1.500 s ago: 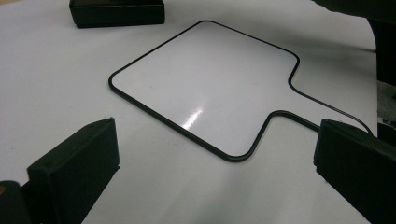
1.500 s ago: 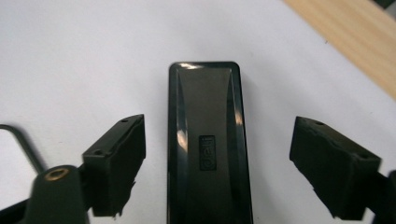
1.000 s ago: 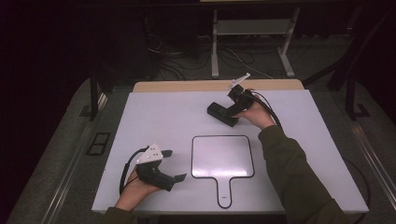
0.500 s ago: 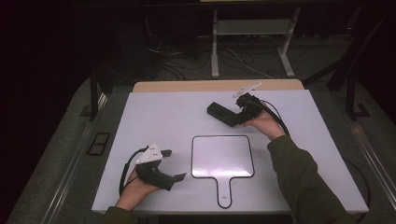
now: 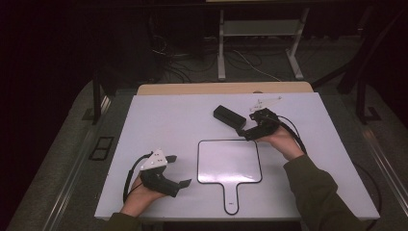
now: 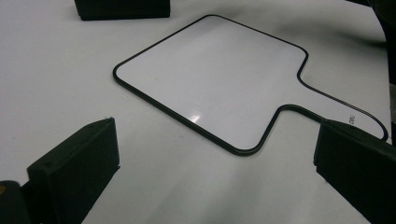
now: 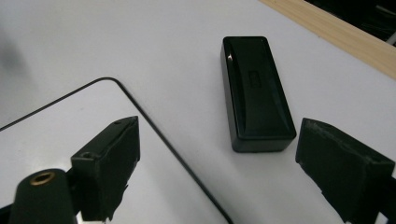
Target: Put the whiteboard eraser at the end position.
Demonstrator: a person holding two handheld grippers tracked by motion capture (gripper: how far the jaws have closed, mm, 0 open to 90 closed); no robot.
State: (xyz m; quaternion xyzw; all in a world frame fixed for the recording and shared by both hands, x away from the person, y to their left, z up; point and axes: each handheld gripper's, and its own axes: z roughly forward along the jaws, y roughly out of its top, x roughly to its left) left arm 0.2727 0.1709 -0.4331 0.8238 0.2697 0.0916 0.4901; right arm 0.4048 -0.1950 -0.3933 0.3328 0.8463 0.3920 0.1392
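Two grippers are out over the white table (image 5: 159,115), one in each of the person's hands. The right gripper (image 5: 246,133) sits toward the far right, just beside the near end of the black block (image 5: 229,116), which lies flat on the table just beyond the far right corner of the whiteboard (image 5: 229,161). In the right gripper view the block (image 7: 256,91) lies ahead of the jaws, its near end about level with their tips but not touching either one; the jaws stand well apart, having just been opening, with nothing pressed between them (bare table and the board's corner (image 7: 105,91) show in the gap).

The left gripper (image 5: 179,171) rests at the near left, in a hand laid on the table, pointing right toward the board. Its jaws are spread wide too, with nothing between them; in its own view the board (image 6: 219,79) lies flat ahead, its handle running off to the right, and the block's edge (image 6: 121,9) shows at the far top.

The board lies in the middle of the table, handle toward the near edge.
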